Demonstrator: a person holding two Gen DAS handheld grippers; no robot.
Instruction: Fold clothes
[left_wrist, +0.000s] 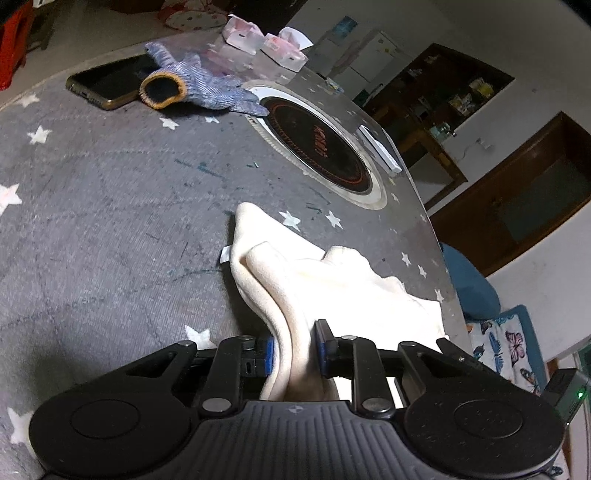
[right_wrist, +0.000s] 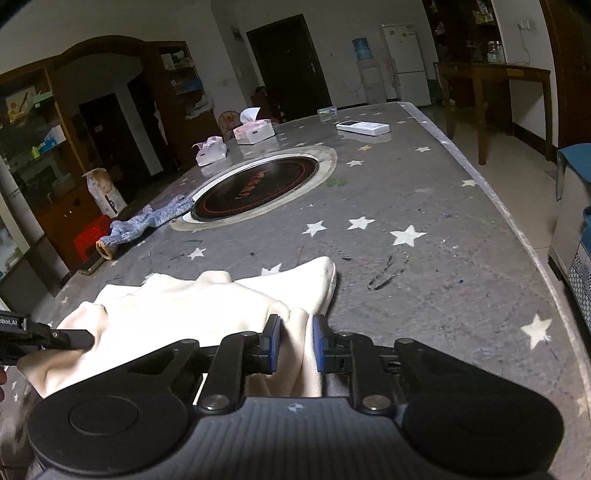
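A cream-white garment (left_wrist: 332, 280) lies bunched on the grey star-patterned table (left_wrist: 110, 221). My left gripper (left_wrist: 295, 350) is shut on one edge of the garment, with cloth pinched between the blue pads. In the right wrist view the same garment (right_wrist: 184, 306) spreads to the left, and my right gripper (right_wrist: 295, 343) is shut on another edge of it. The left gripper's finger (right_wrist: 66, 338) shows at the left edge of the right wrist view, against the cloth.
A knitted blue-grey glove (left_wrist: 199, 83) lies on a phone (left_wrist: 107, 83) at the far side. A round black inset cooktop (left_wrist: 317, 144) sits mid-table. Pink tissue boxes (left_wrist: 273, 44) and a white remote (right_wrist: 364, 127) lie beyond. The table edge (right_wrist: 517, 229) runs along the right.
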